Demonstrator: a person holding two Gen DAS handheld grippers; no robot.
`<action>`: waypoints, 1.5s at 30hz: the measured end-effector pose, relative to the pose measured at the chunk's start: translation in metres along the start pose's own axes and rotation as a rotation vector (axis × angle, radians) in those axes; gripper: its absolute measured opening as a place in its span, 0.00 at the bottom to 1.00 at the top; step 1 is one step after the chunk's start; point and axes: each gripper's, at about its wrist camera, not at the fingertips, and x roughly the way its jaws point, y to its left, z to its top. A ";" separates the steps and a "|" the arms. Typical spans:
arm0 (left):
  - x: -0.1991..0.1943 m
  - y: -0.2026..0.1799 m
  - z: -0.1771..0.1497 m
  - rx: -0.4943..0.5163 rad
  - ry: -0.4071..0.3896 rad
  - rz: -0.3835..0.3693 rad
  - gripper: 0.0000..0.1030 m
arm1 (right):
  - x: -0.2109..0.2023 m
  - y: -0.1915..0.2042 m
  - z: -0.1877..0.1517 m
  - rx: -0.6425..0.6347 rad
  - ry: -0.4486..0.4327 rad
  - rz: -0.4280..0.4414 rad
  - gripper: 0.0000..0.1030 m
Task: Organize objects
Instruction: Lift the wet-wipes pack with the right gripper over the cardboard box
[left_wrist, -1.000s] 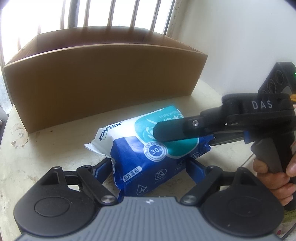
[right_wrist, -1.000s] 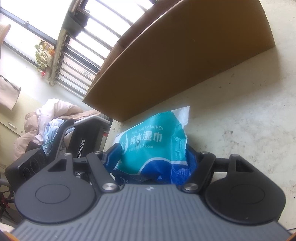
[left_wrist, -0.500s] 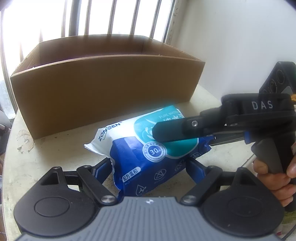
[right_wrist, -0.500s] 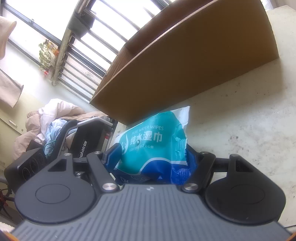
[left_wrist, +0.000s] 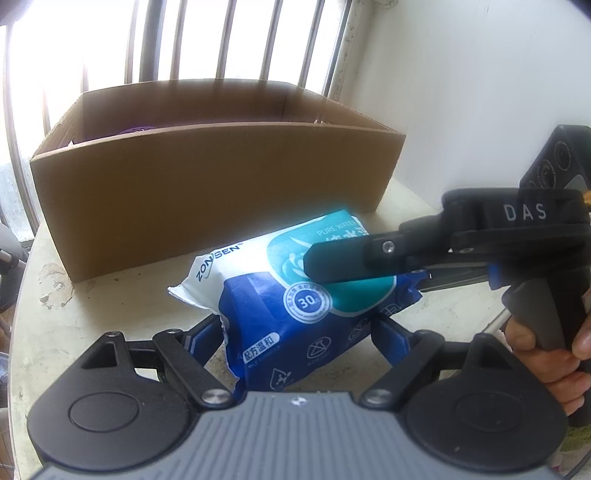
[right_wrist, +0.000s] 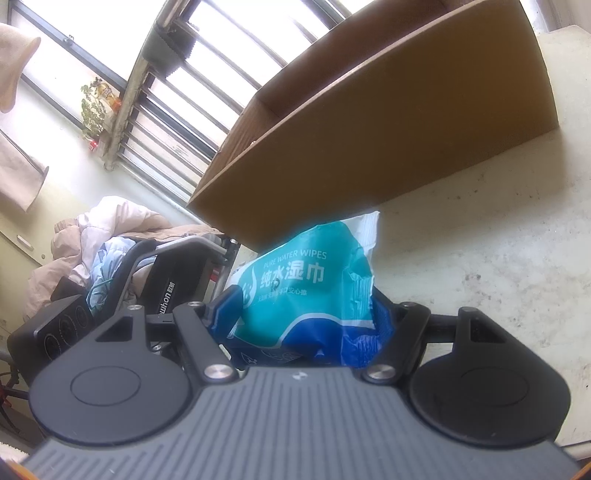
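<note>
A blue, teal and white pack of wet wipes (left_wrist: 295, 295) is held from two sides at once, just in front of the brown cardboard box (left_wrist: 207, 192). My left gripper (left_wrist: 301, 328) is shut on its near end, a blue pad against each side. From the right, my right gripper (left_wrist: 354, 277) clamps it with one finger across the printed top and one beneath. The right wrist view shows the pack (right_wrist: 306, 280) squeezed and creased between the fingers of that gripper (right_wrist: 303, 306), with the box (right_wrist: 388, 122) beyond. A person's hand (left_wrist: 543, 354) grips the right handle.
The box stands open on the pale round table (left_wrist: 44, 332), with something purple (left_wrist: 135, 130) inside at its left. A barred window is behind it and a white wall (left_wrist: 461, 92) to the right. Off the table's far edge stands a chair (right_wrist: 166, 280) piled with clothes.
Both grippers keep their hold on the pack. In the left wrist view the box has slid lower and more of its inside shows, including the purple thing.
</note>
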 end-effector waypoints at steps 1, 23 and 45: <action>-0.003 0.000 0.003 0.002 -0.006 0.001 0.85 | -0.001 0.001 0.001 -0.004 -0.004 0.000 0.68; -0.052 0.002 0.079 0.043 -0.214 0.033 0.85 | -0.035 0.065 0.065 -0.195 -0.166 0.002 0.68; 0.008 0.057 0.195 -0.053 -0.096 0.066 0.86 | 0.026 0.097 0.202 -0.214 -0.115 -0.034 0.69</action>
